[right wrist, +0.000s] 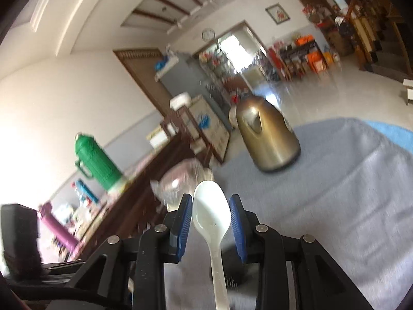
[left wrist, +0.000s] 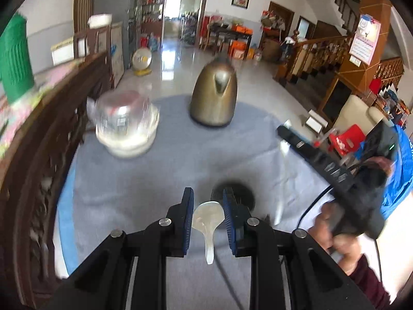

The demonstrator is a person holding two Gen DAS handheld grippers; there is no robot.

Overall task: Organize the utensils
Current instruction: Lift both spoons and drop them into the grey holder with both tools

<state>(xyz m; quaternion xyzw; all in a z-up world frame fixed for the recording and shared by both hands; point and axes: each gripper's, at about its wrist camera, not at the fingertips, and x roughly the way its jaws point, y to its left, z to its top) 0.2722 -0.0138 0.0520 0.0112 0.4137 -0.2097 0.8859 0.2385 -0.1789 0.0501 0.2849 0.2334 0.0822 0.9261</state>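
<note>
In the left wrist view my left gripper (left wrist: pixel 207 201) is shut on a white plastic spoon (left wrist: pixel 208 218). The blue pads press on the sides of its bowl and its handle hangs toward the camera. Just beyond it a dark round utensil holder (left wrist: pixel 242 193) stands on the grey tablecloth (left wrist: pixel 155 180), partly hidden by one finger. My right gripper (left wrist: pixel 286 134) is raised at the right, with a second white spoon (left wrist: pixel 280 180) dangling from it. In the right wrist view that gripper (right wrist: pixel 211 201) is shut on the white spoon (right wrist: pixel 212 214) by its bowl. The dark holder (right wrist: pixel 233 266) lies low behind the fingers.
A bronze kettle (left wrist: pixel 214 95) stands at the table's far side, with a clear glass jar on a white base (left wrist: pixel 126 124) to its left. A carved wooden sideboard (left wrist: pixel 38 155) runs along the left and carries a green thermos (right wrist: pixel 96 164). A person's hand (left wrist: pixel 335 232) grips the right tool.
</note>
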